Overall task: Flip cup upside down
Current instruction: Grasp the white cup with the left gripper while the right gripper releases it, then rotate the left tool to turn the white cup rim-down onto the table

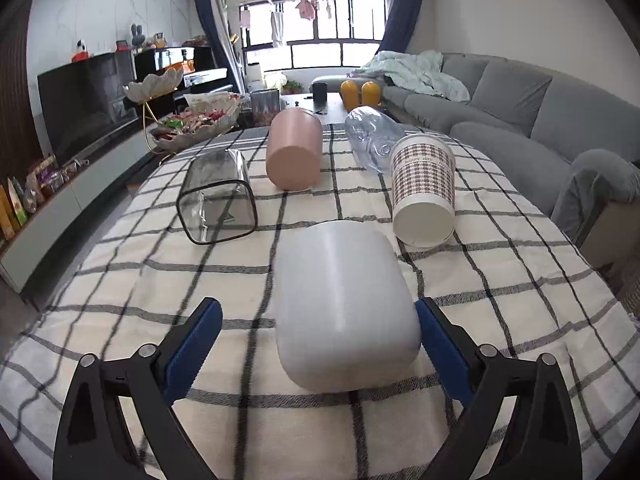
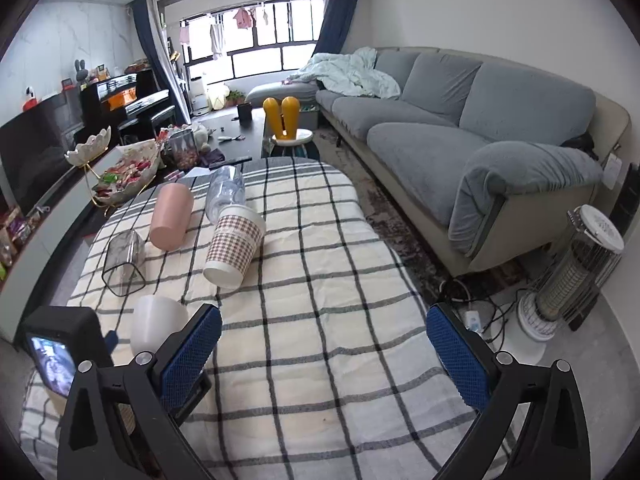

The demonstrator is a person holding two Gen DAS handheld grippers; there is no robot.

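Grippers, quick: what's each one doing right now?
Left gripper: open, jaws either side of the white plastic cup lying on its side, not clamped.
Right gripper: open, holding nothing.

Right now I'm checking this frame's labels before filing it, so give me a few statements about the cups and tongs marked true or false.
1. The white cup lies on its side between the left tongs' open fingers. True.
2. The pink cup stands upright. False: it lies on its side on the checked cloth.
3. The right tongs grip the patterned paper cup. False: they are open and hold nothing.
4. The clear square cup lies left of the pink cup in the left wrist view. True.
5. A clear plastic bottle lies behind the patterned paper cup. True.
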